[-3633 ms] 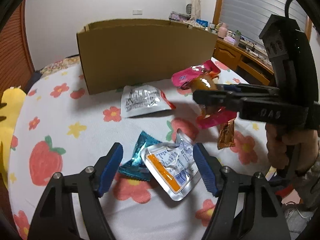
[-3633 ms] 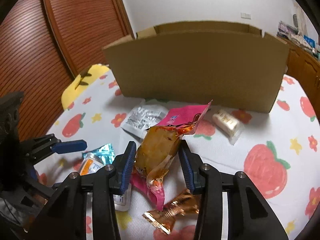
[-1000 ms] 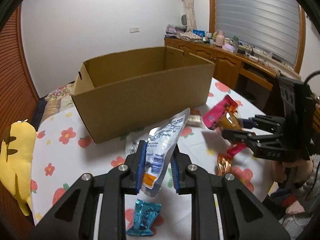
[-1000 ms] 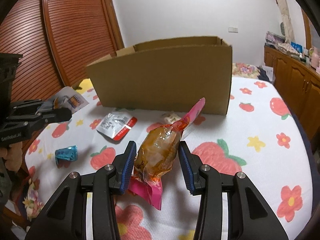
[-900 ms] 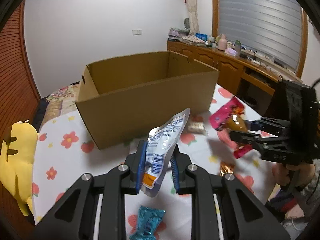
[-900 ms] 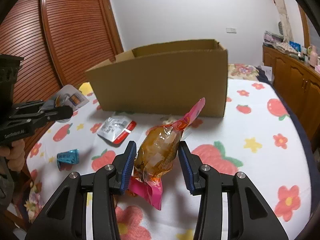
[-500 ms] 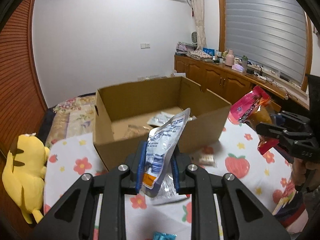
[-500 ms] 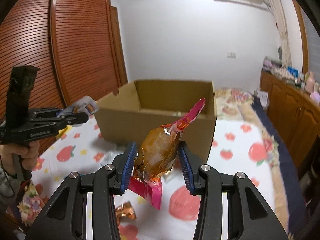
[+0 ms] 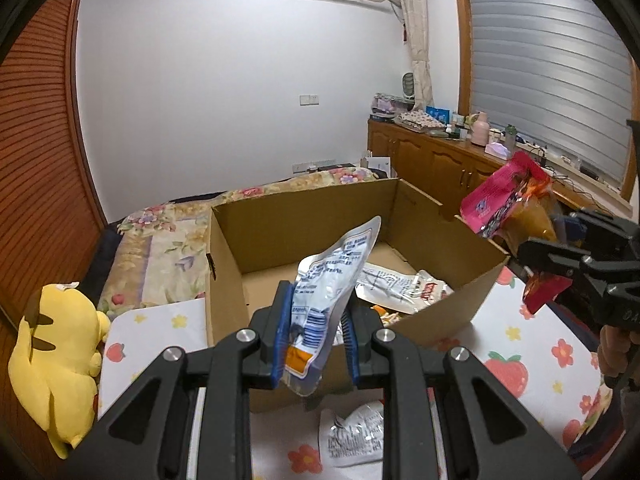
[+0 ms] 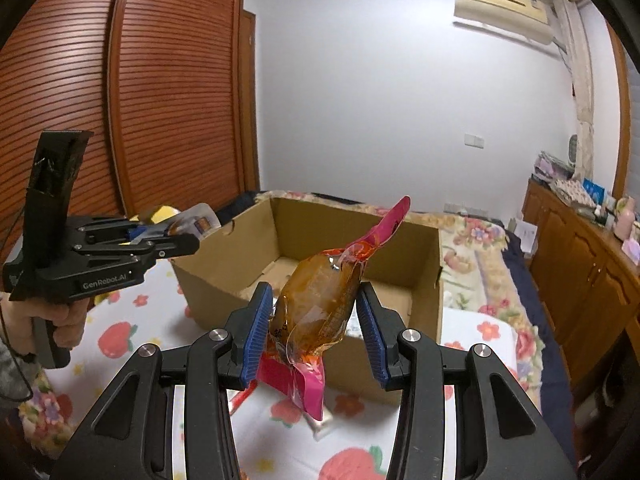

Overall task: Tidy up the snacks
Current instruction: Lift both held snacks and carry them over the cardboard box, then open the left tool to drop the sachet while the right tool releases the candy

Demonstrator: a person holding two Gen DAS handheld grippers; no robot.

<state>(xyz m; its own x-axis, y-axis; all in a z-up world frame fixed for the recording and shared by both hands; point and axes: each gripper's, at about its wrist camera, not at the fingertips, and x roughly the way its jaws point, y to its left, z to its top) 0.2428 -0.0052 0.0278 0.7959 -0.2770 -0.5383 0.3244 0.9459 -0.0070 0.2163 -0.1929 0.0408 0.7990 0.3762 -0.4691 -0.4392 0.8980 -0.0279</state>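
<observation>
wrist views, close, sharing cardboard box (image 9: 304,216)

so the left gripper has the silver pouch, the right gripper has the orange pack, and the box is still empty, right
Not quite. The cardboard box is not empty: the left wrist view shows packets already lying on its floor. The rest holds: the left gripper is shut on the silver pouch and the right gripper on the orange pack.

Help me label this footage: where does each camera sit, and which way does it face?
Left wrist: on the left gripper, facing the cardboard box; its fingers pinch a silver packet.
Right wrist: on the right gripper, facing the box; its fingers hold an amber pouch.
Shared: box; each view shows the other gripper.
</observation>
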